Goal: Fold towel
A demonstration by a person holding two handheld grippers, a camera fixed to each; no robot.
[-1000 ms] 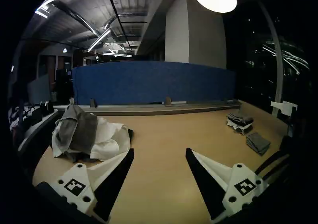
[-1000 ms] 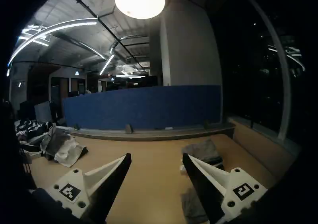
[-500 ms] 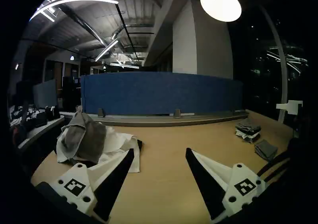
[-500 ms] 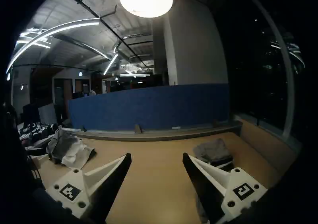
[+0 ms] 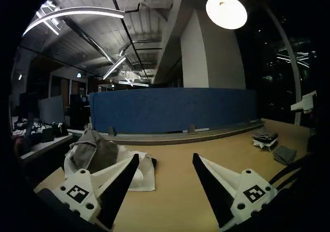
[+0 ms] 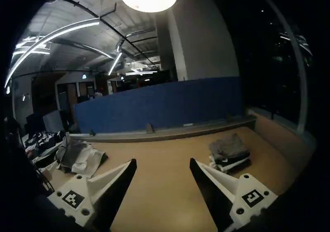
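We held the left gripper (image 5: 165,155) over the wooden table (image 5: 173,199), its jaws spread wide with nothing between them. The heap of unfolded towels (image 5: 97,155) (grey ones over white) lay at the table's left, just beyond the left finger. The right gripper (image 6: 163,160) was likewise wide and empty. In its view the heap sat far left, and a stack of folded towels (image 6: 229,149) sat on the right, in front of the blue partition (image 6: 165,104).
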